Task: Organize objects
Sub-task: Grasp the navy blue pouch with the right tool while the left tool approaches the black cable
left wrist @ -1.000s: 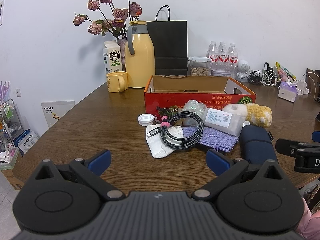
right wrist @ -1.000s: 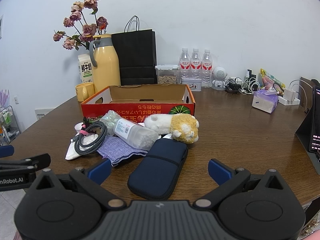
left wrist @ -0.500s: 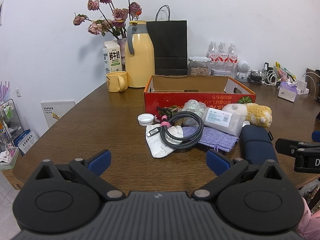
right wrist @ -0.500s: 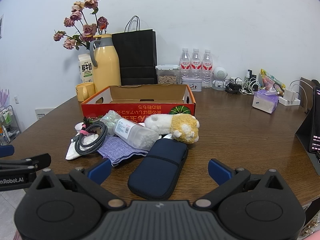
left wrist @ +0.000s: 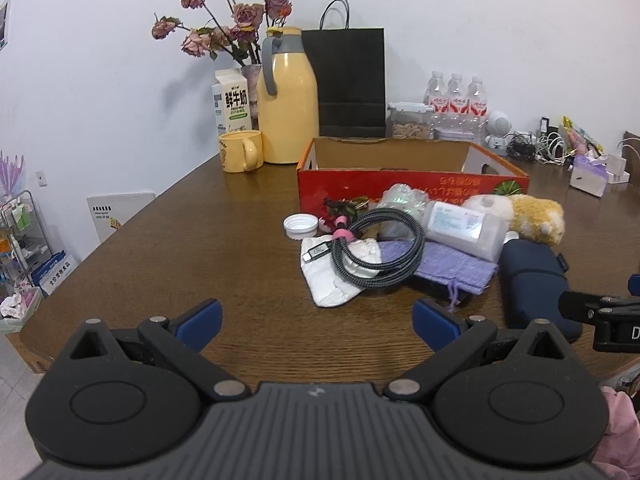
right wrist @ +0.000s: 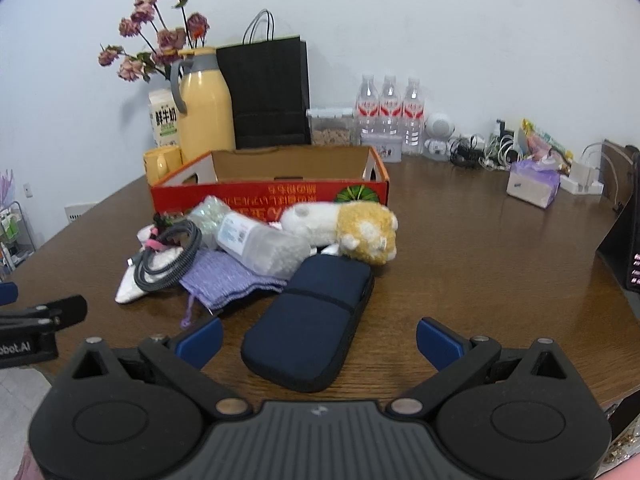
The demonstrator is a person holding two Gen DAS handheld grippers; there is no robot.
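The navy pouch (right wrist: 310,322) lies on the table just before the box (right wrist: 268,192), long axis running roughly toward your right gripper (right wrist: 319,340), which gapes empty and probably nearer than your equally empty, wide-spread left gripper (left wrist: 316,322).

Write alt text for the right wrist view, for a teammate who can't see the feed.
The open right gripper hovers low over a brown table, its blue fingertips flanking the near end of a navy zip pouch. Behind the pouch lie a plush toy, clear bottle, purple cloth bag and coiled cable, in front of an open red cardboard box.
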